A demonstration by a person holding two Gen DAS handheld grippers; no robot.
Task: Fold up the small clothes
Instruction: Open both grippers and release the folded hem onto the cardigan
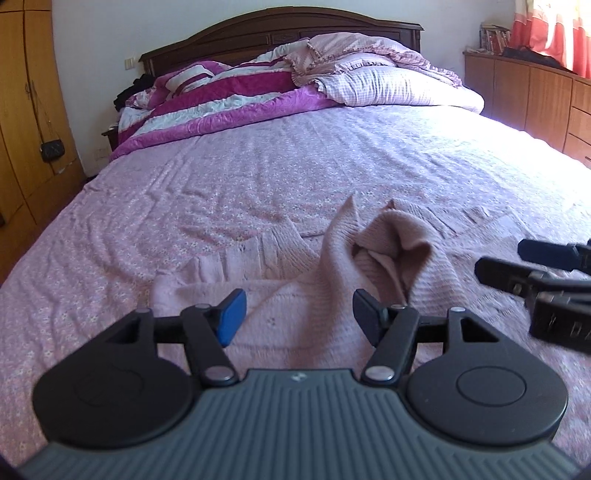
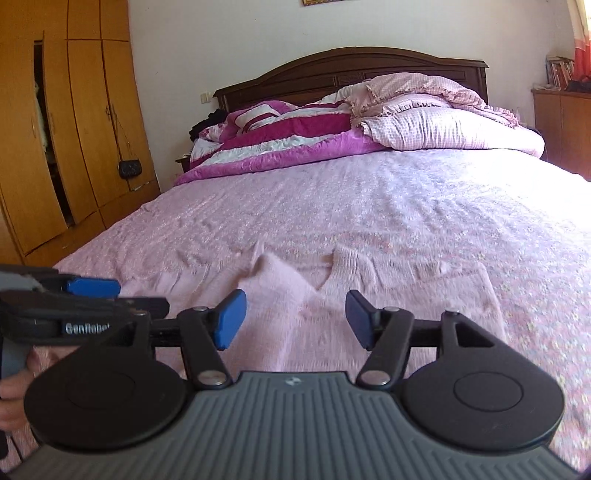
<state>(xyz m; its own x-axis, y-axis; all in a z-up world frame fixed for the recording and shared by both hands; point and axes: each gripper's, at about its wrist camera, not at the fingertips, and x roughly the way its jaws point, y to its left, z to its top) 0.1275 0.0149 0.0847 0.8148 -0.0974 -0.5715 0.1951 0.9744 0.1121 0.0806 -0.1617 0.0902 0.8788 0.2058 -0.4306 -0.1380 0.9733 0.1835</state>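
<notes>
A small pale pink knitted garment (image 1: 295,295) lies on the pink flowered bedsheet (image 1: 258,173), flat at its near part and rumpled into a raised fold (image 1: 399,236) at its far right. My left gripper (image 1: 297,317) hovers over its near edge, open, with nothing between the blue pads. In the right wrist view the same garment (image 2: 303,306) lies spread ahead, and my right gripper (image 2: 293,319) is open above it, holding nothing. Each gripper shows in the other's view: the right one (image 1: 517,260) at the right edge, the left one (image 2: 96,291) at the left edge.
Rumpled magenta and checked pink quilts (image 1: 295,85) are piled against the dark wooden headboard (image 1: 280,29). A wooden wardrobe (image 2: 66,122) with a small black bag stands left of the bed. A low wooden cabinet (image 1: 535,96) runs along the right. A hand (image 2: 13,391) grips the left gripper.
</notes>
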